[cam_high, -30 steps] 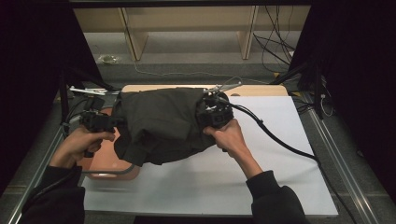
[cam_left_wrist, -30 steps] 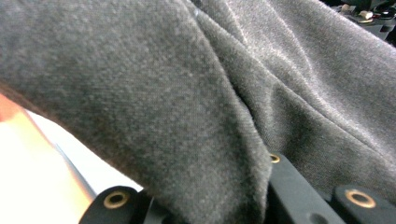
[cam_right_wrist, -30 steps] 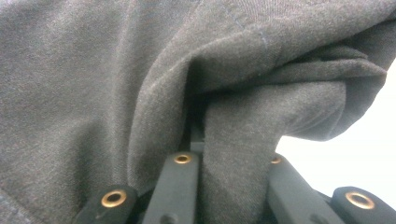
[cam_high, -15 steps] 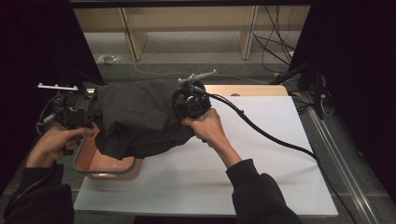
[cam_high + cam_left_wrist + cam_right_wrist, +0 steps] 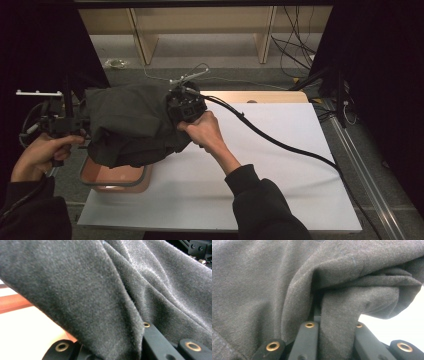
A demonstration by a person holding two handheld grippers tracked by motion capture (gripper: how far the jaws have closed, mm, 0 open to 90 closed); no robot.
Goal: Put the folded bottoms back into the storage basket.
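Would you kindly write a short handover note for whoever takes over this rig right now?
Left gripper: shut on the dark grey garment, gripping its left edge.
Right gripper: shut on the garment's right side; fabric is pinched between the jaws in the right gripper view.
Garment hangs bunched between both grippers, lifted off the white table sheet, partly over the pink basin at the sheet's left edge.
Done: garment picked up by both sides.
Left, probably: lower it into the basin and release. Keep both grips closed until then.
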